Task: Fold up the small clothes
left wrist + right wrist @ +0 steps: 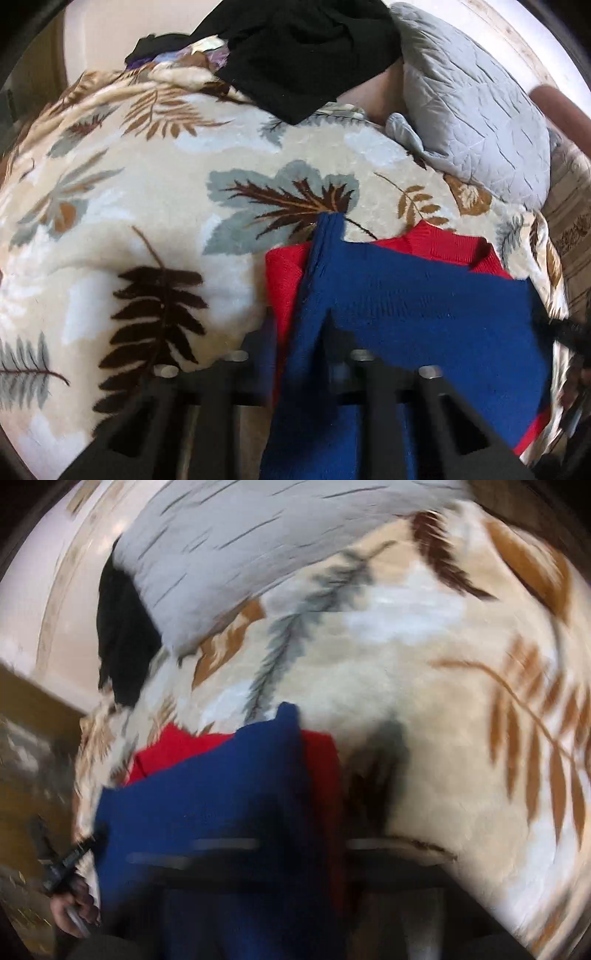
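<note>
A blue knit garment (pixel 424 314) lies over a red knit garment (pixel 284 280) on the leaf-patterned blanket (pixel 166 206). My left gripper (pixel 299 332) is shut on the blue garment's left edge, the cloth pinched between its dark fingers. In the right wrist view, which is blurred by motion, the blue garment (pixel 207 797) covers the red one (pixel 321 760). My right gripper (pixel 273 834) sits over the blue cloth and appears shut on it. The left gripper (pixel 88 842) shows there at the cloth's far corner.
A black garment (pixel 306 55) lies in a pile at the back of the blanket. A grey quilted pillow (pixel 476 114) lies at the back right, also in the right wrist view (pixel 221 554). The bed edge and floor lie to the right (pixel 572 229).
</note>
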`<state>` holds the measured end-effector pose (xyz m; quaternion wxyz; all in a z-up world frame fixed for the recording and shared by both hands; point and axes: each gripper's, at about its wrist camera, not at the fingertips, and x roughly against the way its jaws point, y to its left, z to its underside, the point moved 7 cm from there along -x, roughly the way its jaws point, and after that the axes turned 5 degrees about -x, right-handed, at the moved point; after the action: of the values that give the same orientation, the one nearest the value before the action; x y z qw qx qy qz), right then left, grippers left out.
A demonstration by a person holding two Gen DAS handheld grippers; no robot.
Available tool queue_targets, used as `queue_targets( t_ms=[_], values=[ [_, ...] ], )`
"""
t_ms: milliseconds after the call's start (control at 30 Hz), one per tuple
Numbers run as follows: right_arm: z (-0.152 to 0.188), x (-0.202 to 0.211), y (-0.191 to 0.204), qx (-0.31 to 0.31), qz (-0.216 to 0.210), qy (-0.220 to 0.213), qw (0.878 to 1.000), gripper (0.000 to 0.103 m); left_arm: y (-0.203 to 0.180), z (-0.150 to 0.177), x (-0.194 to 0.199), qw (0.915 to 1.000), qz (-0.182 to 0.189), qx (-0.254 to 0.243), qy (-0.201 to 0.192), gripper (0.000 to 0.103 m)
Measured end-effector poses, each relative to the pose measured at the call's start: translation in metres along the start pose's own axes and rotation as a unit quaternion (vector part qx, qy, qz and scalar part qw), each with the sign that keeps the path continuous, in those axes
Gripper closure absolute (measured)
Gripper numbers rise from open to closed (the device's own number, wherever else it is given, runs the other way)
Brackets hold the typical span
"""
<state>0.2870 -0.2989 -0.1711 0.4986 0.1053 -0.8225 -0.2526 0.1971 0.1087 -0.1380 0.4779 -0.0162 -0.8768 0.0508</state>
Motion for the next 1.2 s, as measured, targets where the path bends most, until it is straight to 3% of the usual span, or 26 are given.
queue_targets(
  t_ms=[67, 167, 267, 333, 367, 400, 467, 633, 667, 733, 800, 867, 967, 1067, 1100, 1200],
  values=[
    [0.003, -0.010, -0.015, -0.016, 0.022, 0.004, 1.000, 0.089, 0.007, 0.002, -0.014, 0.9999, -0.003, 0.011, 0.008, 0.084],
    [0.007, -0.005, -0.022, -0.056, -0.001, -0.013, 0.998, 0.085, 0.015, -0.003, -0.012, 0.9988, 0.017, 0.045, 0.007, 0.083],
    [0.017, 0.016, -0.020, -0.052, 0.023, -0.019, 0.998, 0.069, 0.013, -0.002, 0.002, 0.9997, -0.008, 0.022, 0.001, 0.070],
    [0.028, 0.038, -0.014, -0.047, 0.021, -0.035, 0.998, 0.062, 0.014, 0.002, 0.020, 0.9993, -0.026, 0.022, -0.015, 0.068],
    [0.036, 0.052, -0.011, -0.041, 0.012, -0.042, 0.998, 0.056, 0.014, 0.006, 0.029, 0.9987, -0.042, 0.019, -0.021, 0.058],
    [0.049, 0.065, -0.001, -0.035, -0.003, -0.047, 0.998, 0.037, 0.012, 0.011, 0.039, 0.9981, -0.054, 0.012, -0.028, 0.047],
    [0.076, 0.083, 0.019, -0.021, -0.031, -0.056, 0.998, 0.021, 0.003, 0.022, 0.058, 0.9965, -0.068, -0.010, -0.047, 0.033],
    [0.147, 0.088, 0.053, 0.003, -0.123, -0.006, 0.992, 0.021, -0.024, 0.059, 0.091, 0.9928, -0.082, -0.061, -0.063, 0.032],
    [0.158, 0.076, 0.048, 0.013, -0.109, 0.004, 0.994, 0.021, -0.028, 0.064, 0.094, 0.9929, -0.080, -0.061, -0.062, 0.032],
    [0.165, 0.057, 0.016, -0.029, -0.048, 0.009, 0.998, 0.021, -0.036, 0.074, 0.097, 0.9936, -0.072, -0.064, -0.059, 0.032],
    [0.161, 0.071, 0.006, -0.085, -0.086, -0.013, 0.993, 0.026, -0.040, 0.080, 0.098, 0.9939, -0.072, -0.065, -0.054, 0.032],
    [0.162, 0.084, 0.013, -0.069, -0.075, -0.021, 0.995, 0.024, -0.043, 0.085, 0.101, 0.9941, -0.068, -0.063, -0.055, 0.032],
    [0.171, 0.095, 0.028, -0.033, -0.101, -0.021, 0.994, 0.023, -0.046, 0.091, 0.102, 0.9946, -0.068, -0.058, -0.054, 0.032],
    [0.185, 0.075, 0.003, -0.071, -0.066, 0.009, 0.995, 0.022, -0.047, 0.095, 0.103, 0.9952, -0.067, -0.051, -0.050, 0.032],
    [0.187, 0.079, 0.000, -0.092, -0.085, -0.002, 0.992, 0.022, -0.048, 0.095, 0.104, 0.9952, -0.068, -0.051, -0.049, 0.032],
    [0.192, 0.094, 0.004, -0.096, -0.088, -0.017, 0.991, 0.022, -0.047, 0.097, 0.108, 0.9944, -0.074, -0.054, -0.053, 0.032]
  ],
)
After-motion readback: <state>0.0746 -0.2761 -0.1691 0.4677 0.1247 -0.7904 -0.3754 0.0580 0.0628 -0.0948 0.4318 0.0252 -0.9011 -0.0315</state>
